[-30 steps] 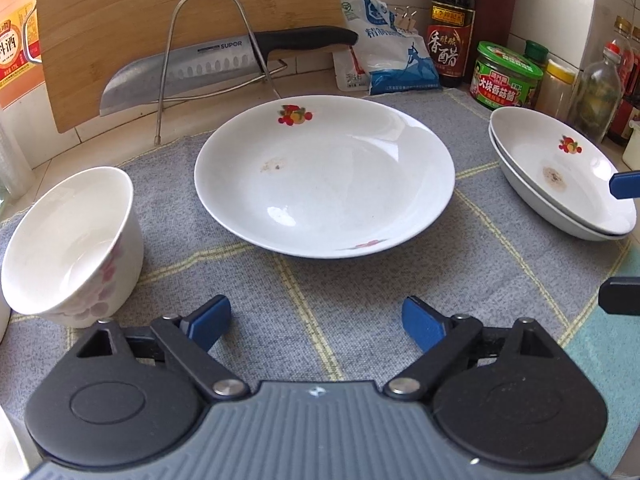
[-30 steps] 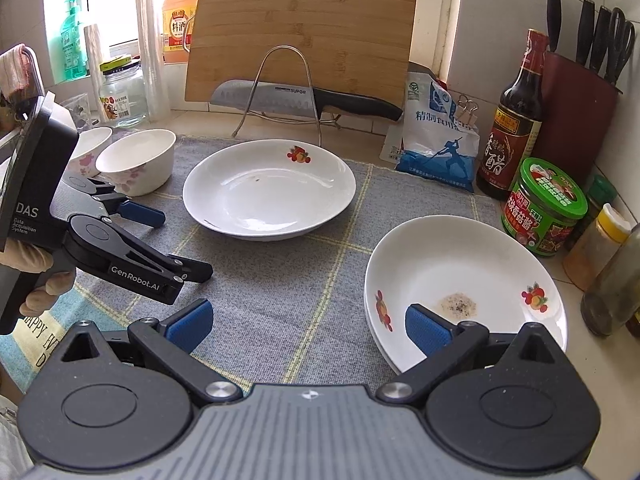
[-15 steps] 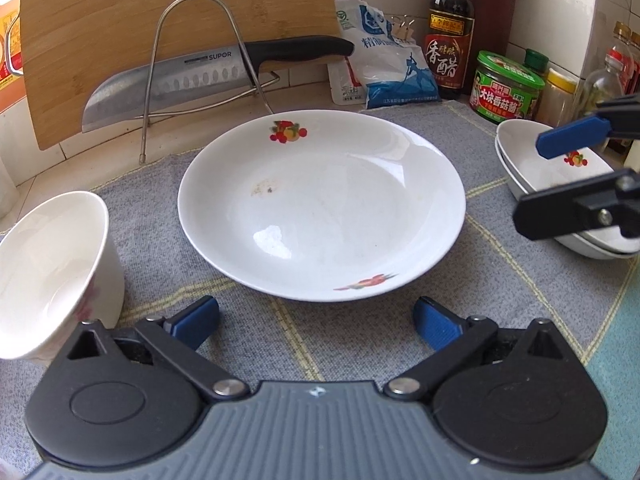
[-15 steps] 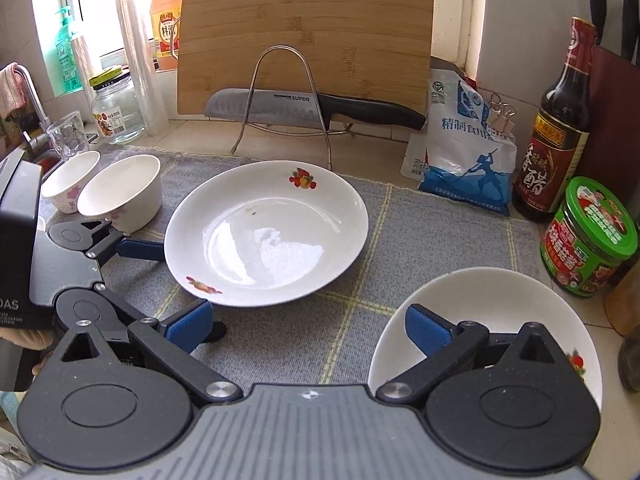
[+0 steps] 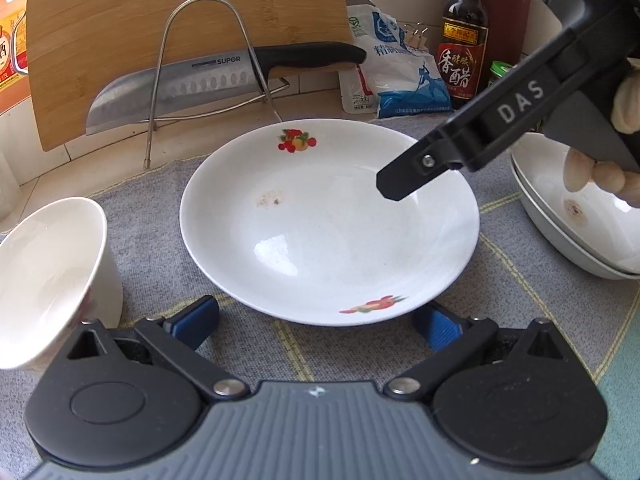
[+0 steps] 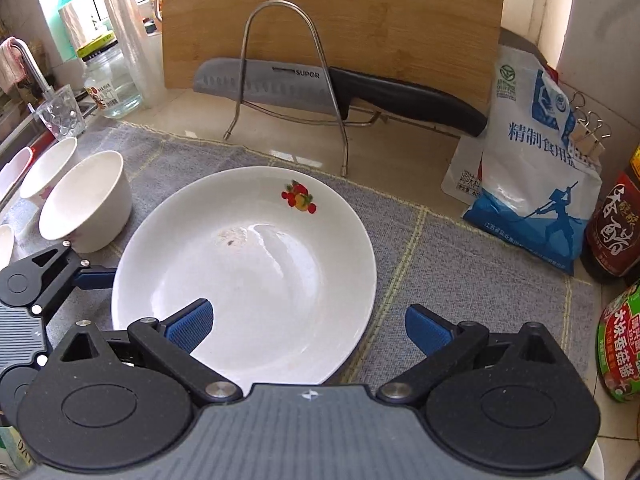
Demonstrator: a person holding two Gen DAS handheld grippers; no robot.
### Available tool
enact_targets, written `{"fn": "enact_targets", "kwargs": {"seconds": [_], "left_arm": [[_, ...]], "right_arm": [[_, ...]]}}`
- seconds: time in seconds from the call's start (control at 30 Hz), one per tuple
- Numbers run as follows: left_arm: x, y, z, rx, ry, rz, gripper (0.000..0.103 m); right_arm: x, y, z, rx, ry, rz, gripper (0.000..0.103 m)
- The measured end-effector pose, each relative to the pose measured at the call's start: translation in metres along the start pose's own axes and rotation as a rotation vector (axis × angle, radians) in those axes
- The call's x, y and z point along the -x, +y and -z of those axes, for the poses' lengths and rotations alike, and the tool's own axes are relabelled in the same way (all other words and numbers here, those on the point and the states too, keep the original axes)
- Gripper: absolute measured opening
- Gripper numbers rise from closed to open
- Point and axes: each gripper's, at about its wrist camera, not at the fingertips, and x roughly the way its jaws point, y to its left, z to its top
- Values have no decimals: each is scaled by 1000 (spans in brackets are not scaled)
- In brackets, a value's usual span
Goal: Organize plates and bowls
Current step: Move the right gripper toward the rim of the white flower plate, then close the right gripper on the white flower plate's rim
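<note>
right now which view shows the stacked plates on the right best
The left wrist view. The stacked plates sit at its right edge, both rims visible, partly behind the right gripper and hand. The right wrist view shows at most a white sliver at its bottom right corner.

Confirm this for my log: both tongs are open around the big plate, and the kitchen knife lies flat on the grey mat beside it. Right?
Not quite. The knife is not on the mat; it rests in the wire rack in front of the cutting board, as the right wrist view shows. The left tongs and right tongs are open at the plate.
</note>
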Motion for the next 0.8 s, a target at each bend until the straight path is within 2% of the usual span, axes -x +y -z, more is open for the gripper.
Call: {"fn": "enact_targets", "kwargs": {"seconds": [0.23,0.8], "left_arm": [[0,0,0,10,-8,-9,103],[3,-2,3,-8,-28,5,103]], "right_arm": [[-30,-5,-10,30,85,-52,103],[-52,-12,-44,82,74,-132,103]]}}
